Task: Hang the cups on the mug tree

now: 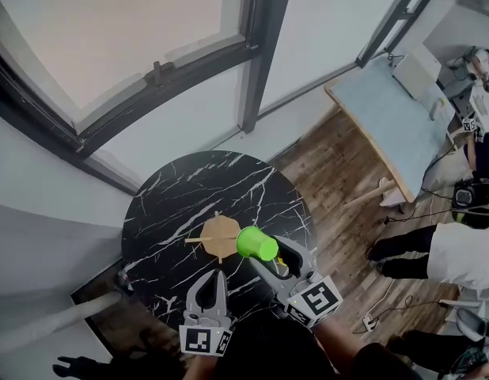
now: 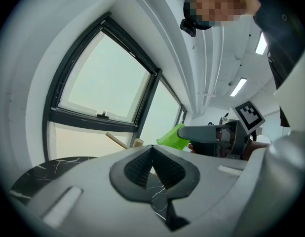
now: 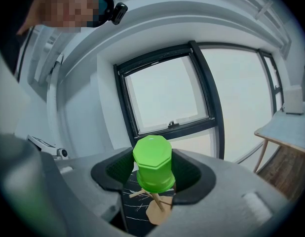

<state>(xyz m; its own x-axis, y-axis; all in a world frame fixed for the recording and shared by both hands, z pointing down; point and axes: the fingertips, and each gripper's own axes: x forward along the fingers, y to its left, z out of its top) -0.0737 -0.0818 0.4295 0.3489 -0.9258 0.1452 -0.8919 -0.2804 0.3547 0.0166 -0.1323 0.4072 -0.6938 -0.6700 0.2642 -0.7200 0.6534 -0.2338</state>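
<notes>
**Green cup in your right hand-held gripper, mug tree just ahead**

The green cup (image 3: 152,164) sits between the jaws of your right hand-held gripper (image 3: 152,176). They are closed on its sides and held part-way open by its width. It looks like thin, light plastic: stiff enough to keep its shape, but smooth and tapered, so it could slide or twist in the pads if you squeeze unevenly. It is unlikely to break. The faceted wall gives flat faces for the pads, and a hold across the middle of the body seems the steadiest place. No handle shows in any view, so I cannot tell you how it would catch a peg.

The wooden mug tree (image 3: 157,209) stands just beyond and below the cup, ahead of your right jaws, on the black marbled table (image 1: 173,204). In the head view the cup appears close beside the tree's top, but I cannot tell whether they touch.

Your left hand-held gripper (image 2: 152,169) is to the left of the right one, fully closed with nothing between its pads, and hangs over the near part of the table.
</notes>
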